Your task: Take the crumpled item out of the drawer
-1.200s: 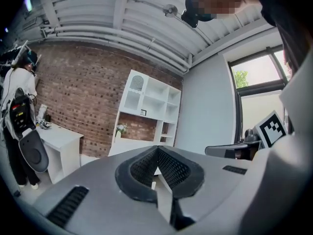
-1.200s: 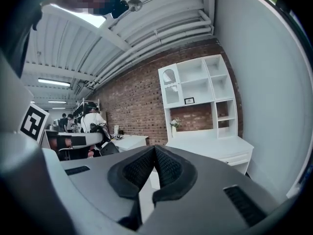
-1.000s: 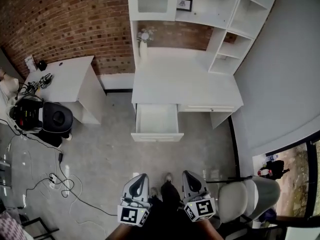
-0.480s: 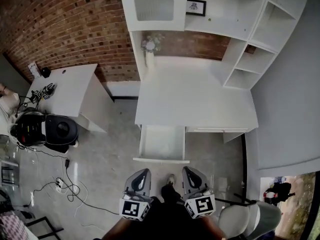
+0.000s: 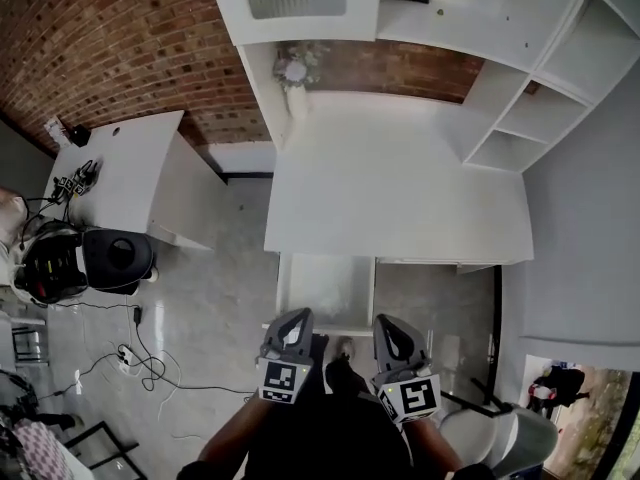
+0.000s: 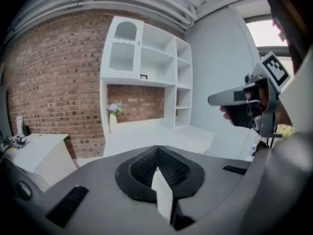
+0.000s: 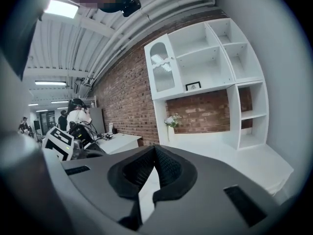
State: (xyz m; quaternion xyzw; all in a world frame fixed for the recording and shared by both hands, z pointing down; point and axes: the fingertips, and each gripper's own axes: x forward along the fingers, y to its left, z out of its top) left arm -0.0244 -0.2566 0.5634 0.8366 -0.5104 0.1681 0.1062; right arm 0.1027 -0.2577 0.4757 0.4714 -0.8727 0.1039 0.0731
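L gripper and R gripper: jaws closed, empty, near the open drawer under the desk front edge. Crumpled item not discernible inside drawer. Likely light and soft, so pinch a raised fold.

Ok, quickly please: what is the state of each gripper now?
Left gripper: closed, holding nothing.
Right gripper: closed, holding nothing.
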